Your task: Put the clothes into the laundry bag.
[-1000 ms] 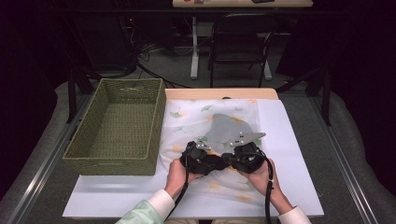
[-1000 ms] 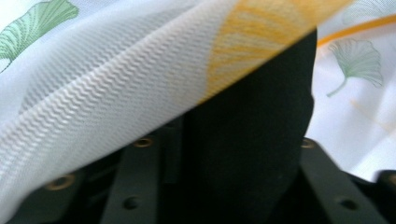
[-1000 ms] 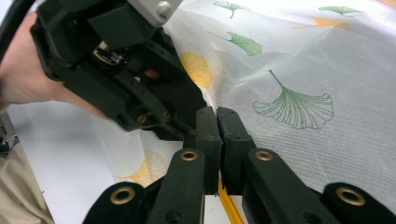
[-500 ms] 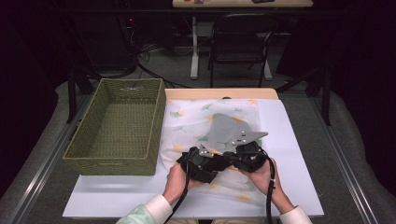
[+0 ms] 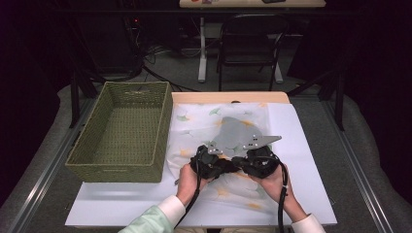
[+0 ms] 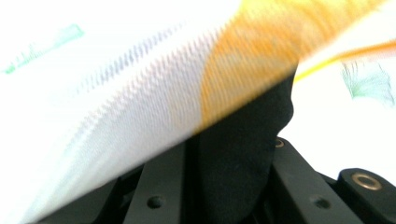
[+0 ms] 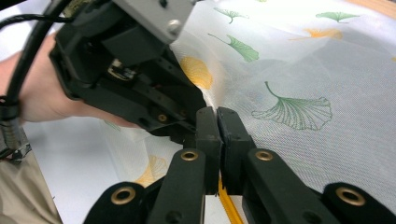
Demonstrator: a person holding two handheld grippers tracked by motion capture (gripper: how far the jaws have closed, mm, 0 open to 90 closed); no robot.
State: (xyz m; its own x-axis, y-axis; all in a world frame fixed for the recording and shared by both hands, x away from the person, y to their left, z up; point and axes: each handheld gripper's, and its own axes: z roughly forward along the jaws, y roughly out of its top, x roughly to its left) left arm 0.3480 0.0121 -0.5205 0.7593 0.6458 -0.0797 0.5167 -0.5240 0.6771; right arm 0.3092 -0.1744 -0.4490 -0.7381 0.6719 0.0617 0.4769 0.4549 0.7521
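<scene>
L tongs (image 5: 228, 164) tips under blurred cloth (image 6: 140, 93), grip unclear

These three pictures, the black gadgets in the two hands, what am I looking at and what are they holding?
A person stands at a table and holds a handheld gripper in each hand: a black tool with two jaws that pinch like tongs. The high view looks down from above: the left gripper and the right gripper meet over a thin white cloth printed with green and orange leaves, spread on a white sheet. A green woven basket stands to its left. The other two pictures come from cameras riding on the grippers. In the right gripper view the jaws stand shut on a fold of the cloth. In the left gripper view the cloth lies right across the jaws, which have just been closing on it.
</scene>
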